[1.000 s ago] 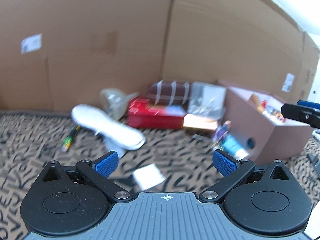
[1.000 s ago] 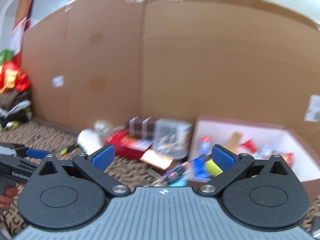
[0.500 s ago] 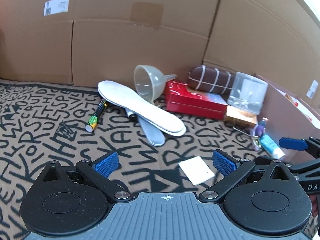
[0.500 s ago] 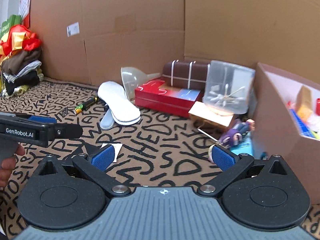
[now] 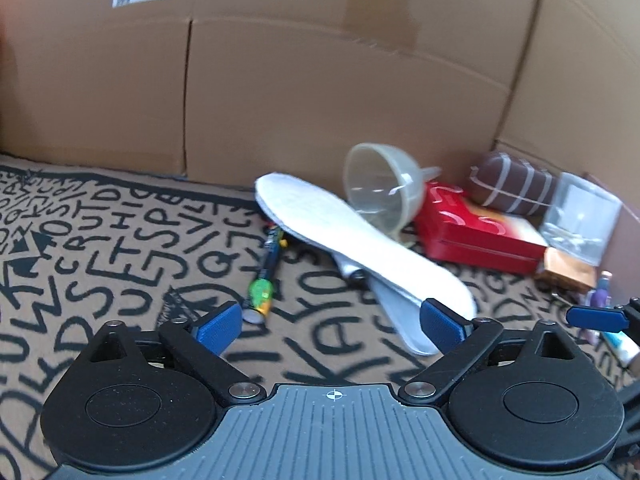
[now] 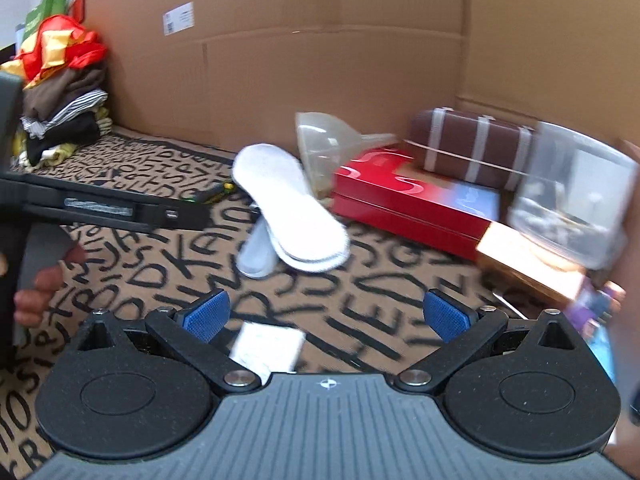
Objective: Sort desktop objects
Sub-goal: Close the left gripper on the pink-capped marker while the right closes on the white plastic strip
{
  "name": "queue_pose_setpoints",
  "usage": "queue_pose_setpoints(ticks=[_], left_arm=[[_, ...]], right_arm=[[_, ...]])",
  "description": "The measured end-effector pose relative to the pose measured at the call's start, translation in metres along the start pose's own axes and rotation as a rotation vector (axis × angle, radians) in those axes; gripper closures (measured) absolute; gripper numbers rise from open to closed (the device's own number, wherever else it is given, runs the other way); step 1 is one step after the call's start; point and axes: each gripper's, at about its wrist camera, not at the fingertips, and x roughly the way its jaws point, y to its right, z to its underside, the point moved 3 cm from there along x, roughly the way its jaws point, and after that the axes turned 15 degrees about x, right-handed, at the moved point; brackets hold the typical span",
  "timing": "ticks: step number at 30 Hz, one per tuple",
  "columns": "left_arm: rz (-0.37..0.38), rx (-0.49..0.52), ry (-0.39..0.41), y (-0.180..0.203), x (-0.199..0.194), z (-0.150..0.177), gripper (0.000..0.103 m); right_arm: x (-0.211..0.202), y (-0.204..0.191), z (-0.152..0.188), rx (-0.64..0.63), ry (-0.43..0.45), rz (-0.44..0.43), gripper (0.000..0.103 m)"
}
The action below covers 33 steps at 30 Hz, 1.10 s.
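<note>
My left gripper (image 5: pixel 331 322) is open and empty, low over the lettered mat. Just ahead lie white insoles (image 5: pixel 360 240), a green and black marker (image 5: pixel 266 272), a clear funnel (image 5: pixel 384 188), a red box (image 5: pixel 476 236) and a brown bundle (image 5: pixel 512 188). My right gripper (image 6: pixel 327 315) is open too, with a small white card (image 6: pixel 268 346) on the mat between its fingers. In the right wrist view the insoles (image 6: pixel 288 212), funnel (image 6: pixel 328 148), red box (image 6: pixel 412 204) and a clear plastic tub (image 6: pixel 576 192) lie ahead.
Cardboard walls (image 5: pixel 320 80) close off the back and right. A pile of folded clothes (image 6: pixel 60 100) stands at far left. A copper-coloured box (image 6: pixel 532 260) and small tubes sit at right. The left gripper's body and a hand (image 6: pixel 36 292) cross the left of the right wrist view.
Both grippers have moved forward and turned left. The insoles and marker are nearer in the left wrist view. The white card has slipped out of it and sits between my right fingers.
</note>
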Motion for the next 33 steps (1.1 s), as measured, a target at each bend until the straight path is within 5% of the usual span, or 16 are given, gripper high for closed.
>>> queue_pose_setpoints(ticks=[8,13,17,20,21,22,33], left_arm=[[0.044,0.01,-0.045,-0.028,0.029,-0.003,0.027],[0.049,0.058,-0.036,-0.03,0.036,-0.005,0.032],[0.045,0.08,-0.036,-0.034,0.038,-0.005,0.039],[0.038,0.07,-0.042,-0.039,0.038,-0.005,0.068],[0.039,0.066,-0.046,-0.041,0.038,-0.005,0.086],[0.046,0.062,-0.048,-0.041,0.038,-0.005,0.09],[0.112,0.171,-0.05,-0.015,0.025,0.003,0.091]], right_arm=[[0.03,-0.026,-0.004,-0.023,-0.078,-0.08,0.019],[0.043,-0.038,-0.003,-0.025,-0.117,-0.111,0.039],[0.054,-0.044,-0.001,-0.031,-0.128,-0.103,0.04],[0.056,-0.045,-0.003,-0.032,-0.125,-0.089,0.043],[0.056,-0.045,-0.004,-0.032,-0.124,-0.084,0.045],[0.056,-0.046,-0.004,-0.033,-0.124,-0.081,0.047],[0.061,-0.04,-0.007,0.006,-0.108,-0.059,0.064]])
